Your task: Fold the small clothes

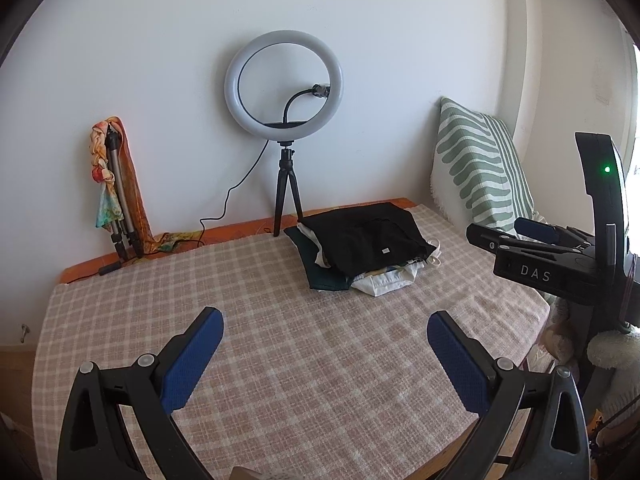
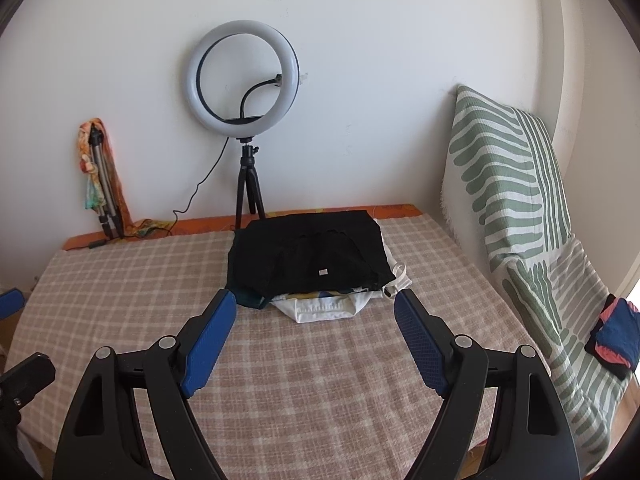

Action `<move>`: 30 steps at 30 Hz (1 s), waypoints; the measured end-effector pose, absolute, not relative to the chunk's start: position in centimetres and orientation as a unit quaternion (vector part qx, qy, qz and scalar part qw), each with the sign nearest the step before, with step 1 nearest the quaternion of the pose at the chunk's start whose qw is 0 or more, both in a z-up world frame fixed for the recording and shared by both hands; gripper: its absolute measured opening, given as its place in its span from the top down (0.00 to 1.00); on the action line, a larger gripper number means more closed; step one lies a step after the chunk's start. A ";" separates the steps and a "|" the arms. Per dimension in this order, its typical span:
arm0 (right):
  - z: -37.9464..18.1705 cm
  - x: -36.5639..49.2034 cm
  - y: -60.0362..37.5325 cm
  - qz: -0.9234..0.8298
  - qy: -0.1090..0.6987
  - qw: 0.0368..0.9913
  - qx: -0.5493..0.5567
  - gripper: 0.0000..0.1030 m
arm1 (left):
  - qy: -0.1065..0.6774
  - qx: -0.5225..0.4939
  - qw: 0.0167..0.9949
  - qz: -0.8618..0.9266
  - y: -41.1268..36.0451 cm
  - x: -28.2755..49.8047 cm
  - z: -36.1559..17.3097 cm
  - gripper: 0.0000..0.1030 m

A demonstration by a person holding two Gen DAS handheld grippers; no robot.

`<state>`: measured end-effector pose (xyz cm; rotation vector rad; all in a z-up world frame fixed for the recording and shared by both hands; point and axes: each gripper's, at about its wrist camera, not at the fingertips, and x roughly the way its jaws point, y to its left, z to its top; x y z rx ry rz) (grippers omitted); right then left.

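across the checked cloth [image 2: 320, 380] that covers the table, the biggest thing i see is the striped throw [image 2: 516, 208] leaning on the right wall, then the ring light [image 2: 192, 76] on its tripod at the back, then the stack of clothes [image 2: 308, 256] at the far middle. the stack lies flat with a black piece on top, a dark green one and a white one showing under its near edge. it looks folded, but whether it waits to be redone or is the finished pile i can't settle.

my right gripper [image 2: 314, 312] hangs wide open just short of the stack, holding nothing. my left gripper [image 1: 325, 330] is spread just as wide over bare cloth, also holding nothing, well back and left of the pile.

risks as i judge them: pinching at the near edge could catch several layers at once and drag the whole stack, and a white cord loop [image 2: 394, 280] at its right side could snag a finger.

only the right view shows a small blue and pink bundle [image 2: 614, 334] on the throw. only the left view shows the right gripper from outside, with a green lamp [image 1: 607, 169] lit.
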<state>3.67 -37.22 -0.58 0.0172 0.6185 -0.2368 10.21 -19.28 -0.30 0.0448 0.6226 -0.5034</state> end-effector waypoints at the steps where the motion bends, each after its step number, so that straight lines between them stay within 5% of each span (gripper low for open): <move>1: -0.5 3.7 -37.2 -0.118 0.301 0.946 0.009 0.21 | 0.308 0.018 0.919 -0.246 -19.1 10.3 -0.5 0.00; 30: -0.3 3.9 -36.6 -0.116 0.296 0.948 0.014 0.21 | 0.328 -0.005 0.913 -0.243 -17.9 11.1 -0.9 0.00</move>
